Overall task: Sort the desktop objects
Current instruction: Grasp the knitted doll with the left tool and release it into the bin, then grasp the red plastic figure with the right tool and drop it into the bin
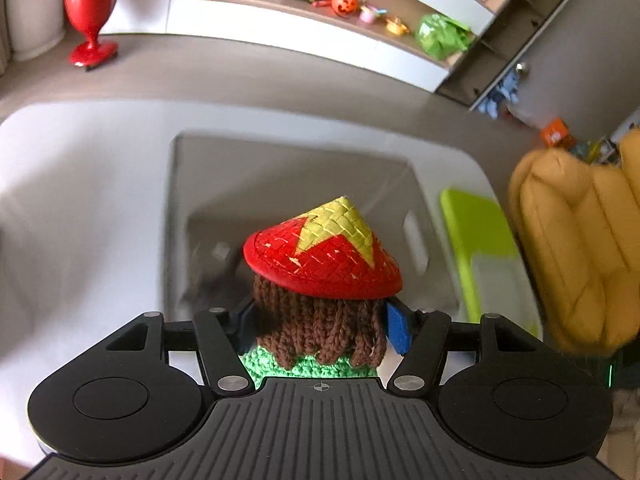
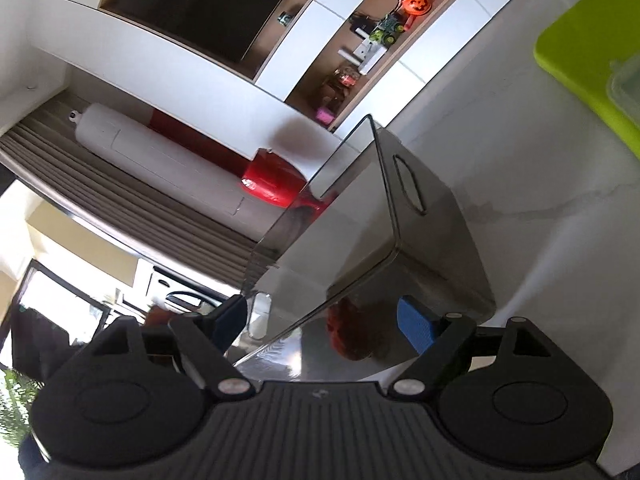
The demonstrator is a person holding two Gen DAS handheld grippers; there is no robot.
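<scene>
A crocheted doll with a red-and-yellow woven hat (image 1: 322, 256) is pinched by the left gripper (image 1: 320, 324) above the translucent grey plastic bin (image 1: 180, 184); beside that bin, the right gripper (image 2: 324, 320) is spread.

Doll (image 1: 320, 320): knitted yarn, brown hair strands and green crochet body, rough and matt. Hat (image 1: 324, 252) woven of straw-like strips, red and yellow, slight sheen, paint flecked. Bin (image 2: 400, 208): smoky translucent plastic, smooth, glossy, reflections seen on walls. Bench (image 2: 520, 160): white stone-like surface, faint grey veining, polished. Fingers (image 2: 416, 330): blue ribbed rubbery pads; gripper bodies black matt plastic, ridged, with metal rivets. Tray (image 1: 468, 236): lime-green smooth plastic. Cushion (image 1: 576, 240): mustard stitched fabric.
</scene>
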